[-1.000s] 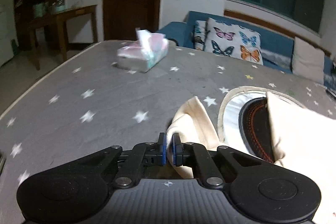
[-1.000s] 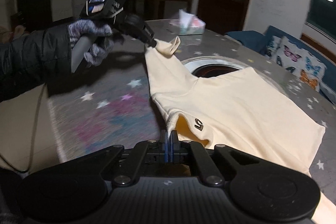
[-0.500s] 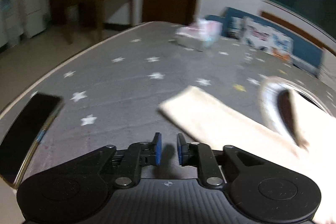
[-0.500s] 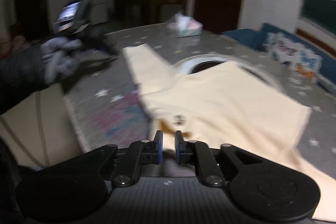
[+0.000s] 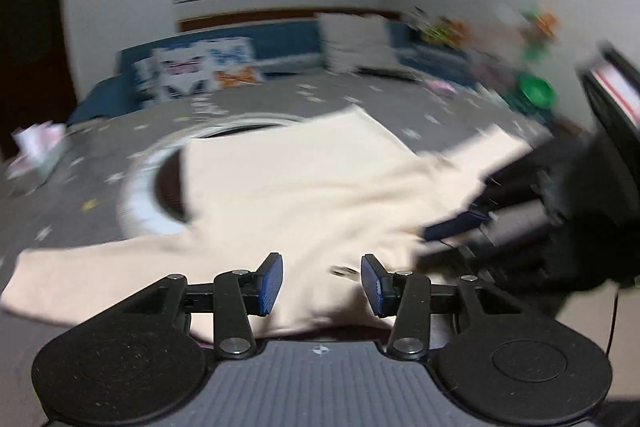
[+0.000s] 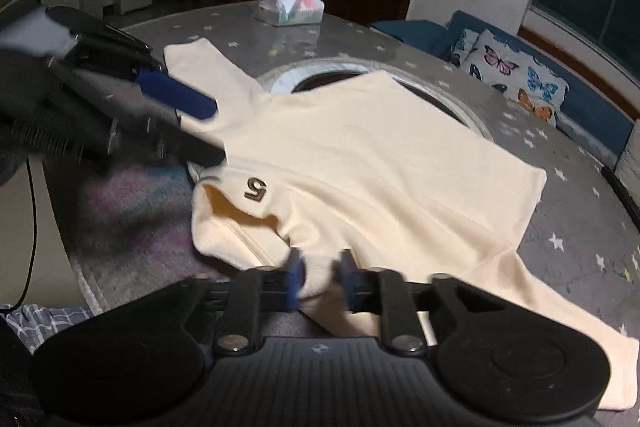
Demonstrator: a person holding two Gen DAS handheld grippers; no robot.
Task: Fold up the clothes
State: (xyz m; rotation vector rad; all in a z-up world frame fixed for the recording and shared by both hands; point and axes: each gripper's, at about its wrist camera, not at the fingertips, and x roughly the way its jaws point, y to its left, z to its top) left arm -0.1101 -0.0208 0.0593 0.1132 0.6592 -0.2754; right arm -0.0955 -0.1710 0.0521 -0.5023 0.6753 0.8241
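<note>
A cream sweater with a dark "5" emblem lies spread on the grey star-patterned table. Its far sleeve is stretched flat. My right gripper is at the near shoulder. Its jaws are closing a little apart, with a fold of the cloth between the pads. My left gripper hovers over the collar side, and its jaws are opening with nothing gripped. The blurred left wrist view has the left gripper wide above the sweater, with the right gripper to its right.
A tissue box stands at the far side of the table. A round inset in the table's middle is partly under the sweater. A blue sofa with butterfly cushions lies beyond. Checked cloth shows at the lower left.
The left gripper let go of the sleeve, which now lies flat, swung round toward the collar and opened. The right gripper, earlier shut on the collar, has parted its jaws.
</note>
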